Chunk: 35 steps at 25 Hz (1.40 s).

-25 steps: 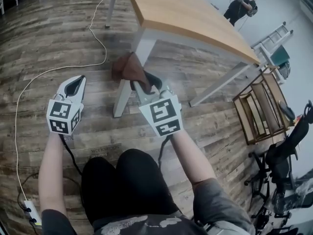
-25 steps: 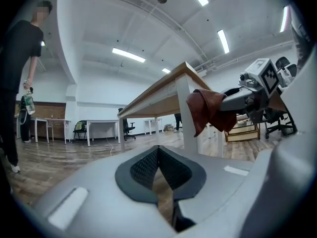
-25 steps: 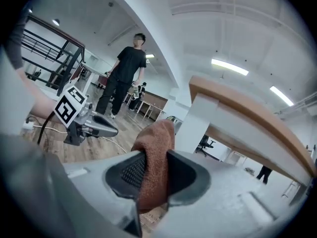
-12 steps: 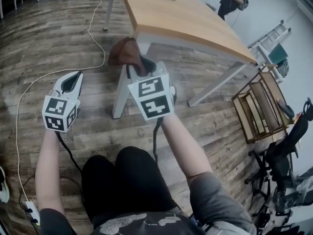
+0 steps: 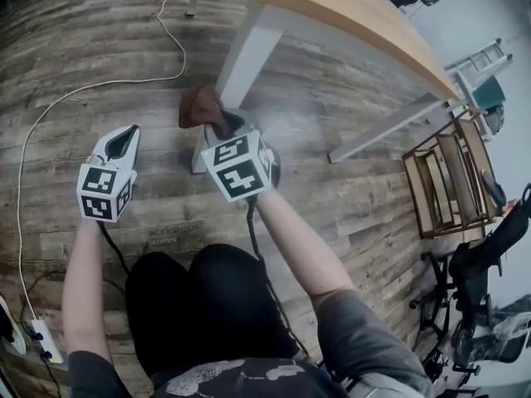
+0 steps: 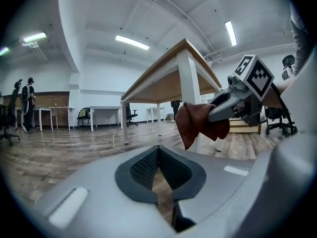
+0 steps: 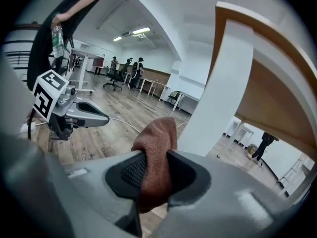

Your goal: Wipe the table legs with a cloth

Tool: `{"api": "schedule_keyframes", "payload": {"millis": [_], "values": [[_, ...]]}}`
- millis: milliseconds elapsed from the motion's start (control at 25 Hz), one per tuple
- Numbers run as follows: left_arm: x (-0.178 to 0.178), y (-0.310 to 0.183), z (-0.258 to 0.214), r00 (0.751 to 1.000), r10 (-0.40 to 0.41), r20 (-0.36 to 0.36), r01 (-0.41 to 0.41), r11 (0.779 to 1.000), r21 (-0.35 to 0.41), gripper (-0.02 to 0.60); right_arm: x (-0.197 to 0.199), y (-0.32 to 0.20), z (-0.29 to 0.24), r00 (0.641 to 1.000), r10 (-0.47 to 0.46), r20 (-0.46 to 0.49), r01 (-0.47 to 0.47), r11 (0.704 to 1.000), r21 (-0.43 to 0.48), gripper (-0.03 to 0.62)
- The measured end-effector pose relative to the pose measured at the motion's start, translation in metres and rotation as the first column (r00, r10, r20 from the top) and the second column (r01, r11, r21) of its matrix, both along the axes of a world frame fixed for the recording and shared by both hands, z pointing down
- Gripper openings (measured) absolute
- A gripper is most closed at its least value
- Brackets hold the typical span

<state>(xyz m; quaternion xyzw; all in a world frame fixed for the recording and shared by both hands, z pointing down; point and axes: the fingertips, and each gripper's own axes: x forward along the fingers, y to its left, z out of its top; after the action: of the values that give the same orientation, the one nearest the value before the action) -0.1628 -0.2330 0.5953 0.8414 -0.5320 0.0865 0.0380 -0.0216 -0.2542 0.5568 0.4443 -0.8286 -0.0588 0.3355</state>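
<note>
Cloth (image 7: 157,135) – brown, fuzzy, bunched – pinched in R gripper (image 7: 154,163) beside square white table leg (image 7: 218,98); L gripper (image 6: 158,152) closed, empty.

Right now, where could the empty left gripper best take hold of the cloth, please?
Probably the loose fold of the cloth hanging beyond the right gripper, which pinches its other end. Come from the side of the left gripper: the fold droops free there.
</note>
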Motion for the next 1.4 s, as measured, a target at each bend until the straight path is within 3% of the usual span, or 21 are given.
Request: {"api": "schedule_keyframes", "payload": {"millis": [360, 720, 1080, 1280, 1400], "values": [[-0.015, 0.003, 0.068, 0.998, -0.067, 0.004, 0.067, 0.996, -0.053, 0.018, -0.011, -0.004, 0.100, 0.998, -0.056, -0.010, 0.055, 0.996, -0.067, 0.091], [-0.026, 0.015, 0.129, 0.997, -0.074, 0.027, 0.076, 0.992, -0.103, 0.018, -0.016, -0.004, 0.200, 1.000, -0.025, 0.004, 0.025, 0.978, -0.205, 0.091], [-0.018, 0.022, 0.165, 0.997, -0.064, 0.030, 0.068, 0.990, -0.124, 0.018, -0.005, -0.002, 0.279, 1.000, -0.015, 0.005, 0.016, 0.958, -0.285, 0.091], [-0.013, 0.026, 0.184, 0.997, -0.055, 0.052, 0.062, 0.988, -0.141, 0.018, -0.006, 0.002, 0.311, 0.993, -0.097, -0.074, 0.072, 0.957, -0.279, 0.091], [-0.016, 0.026, 0.188, 0.997, -0.060, 0.048, 0.067, 0.987, -0.147, 0.018, -0.010, 0.005, 0.308, 0.991, -0.122, -0.051, 0.103, 0.954, -0.281, 0.091]]}}
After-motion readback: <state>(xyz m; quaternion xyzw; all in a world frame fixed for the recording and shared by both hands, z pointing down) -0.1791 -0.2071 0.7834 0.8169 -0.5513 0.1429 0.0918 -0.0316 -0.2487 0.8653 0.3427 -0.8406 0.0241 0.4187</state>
